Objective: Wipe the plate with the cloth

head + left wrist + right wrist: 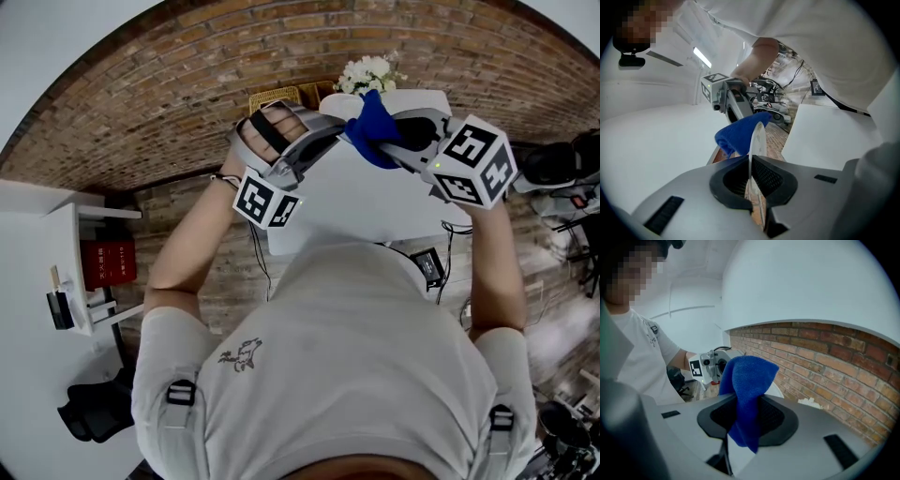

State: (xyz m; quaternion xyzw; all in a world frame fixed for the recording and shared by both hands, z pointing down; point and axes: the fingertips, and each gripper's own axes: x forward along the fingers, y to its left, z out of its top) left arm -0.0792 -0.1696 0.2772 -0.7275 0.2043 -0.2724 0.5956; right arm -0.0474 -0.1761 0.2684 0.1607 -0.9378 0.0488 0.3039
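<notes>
Right gripper (746, 414) tight on blue cloth (748, 376)

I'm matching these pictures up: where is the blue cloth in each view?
Head view: cloth at top centre.
Left gripper view: cloth at centre, just left of the plate edge.
Right gripper view: cloth at centre, pinched in the right gripper.
Shared landmark: brickwork.
</notes>
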